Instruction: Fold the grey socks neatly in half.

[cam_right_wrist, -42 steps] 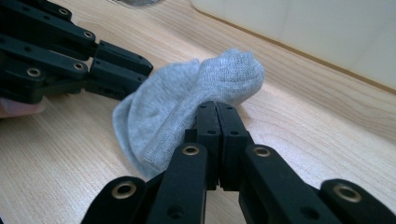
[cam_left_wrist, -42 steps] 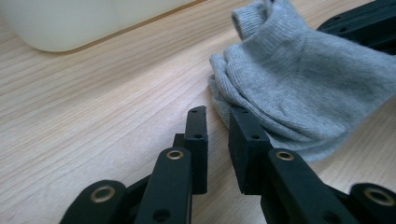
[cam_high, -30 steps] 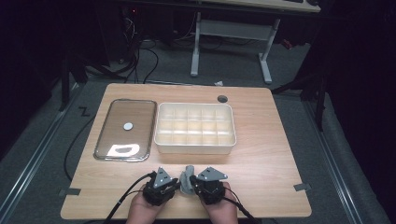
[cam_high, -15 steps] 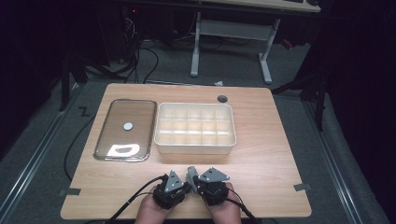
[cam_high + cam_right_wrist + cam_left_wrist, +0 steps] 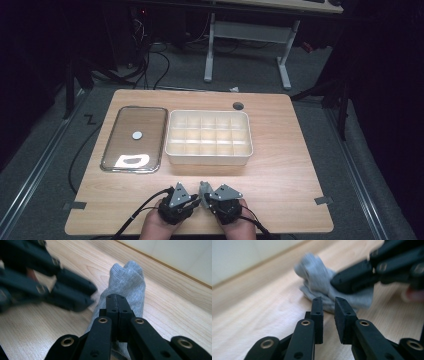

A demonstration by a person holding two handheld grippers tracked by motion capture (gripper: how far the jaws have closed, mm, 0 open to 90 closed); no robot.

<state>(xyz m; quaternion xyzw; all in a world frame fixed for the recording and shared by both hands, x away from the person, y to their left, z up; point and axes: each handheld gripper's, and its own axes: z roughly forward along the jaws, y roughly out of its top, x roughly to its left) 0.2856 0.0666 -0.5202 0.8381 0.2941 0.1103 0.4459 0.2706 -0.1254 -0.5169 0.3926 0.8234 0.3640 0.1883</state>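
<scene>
**A:** Where could this go wrong for you?

**B:** At the table's (image 5: 280, 150) near edge, where the sock (image 5: 130, 282) lies bunched between your hands. Your right gripper (image 5: 117, 298) is clamped tight on a fold of it. If you pull while only one layer is pinched, I'd expect the knit to stretch and slip free. Your left gripper (image 5: 329, 300) holds nothing. Its jaws have just been opening, but the gap is narrow (too narrow for a bunched fold, I'd say), so it may simply shove the sock away.

**A:** And the materials?

**B:** The table is pale wood grain. On its far half are a cream plastic box (image 5: 172, 150) with a grid of compartments and, to its left, a glossy metal-rimmed tray (image 5: 131, 169). The sock is soft, grey ribbed knit.
</scene>
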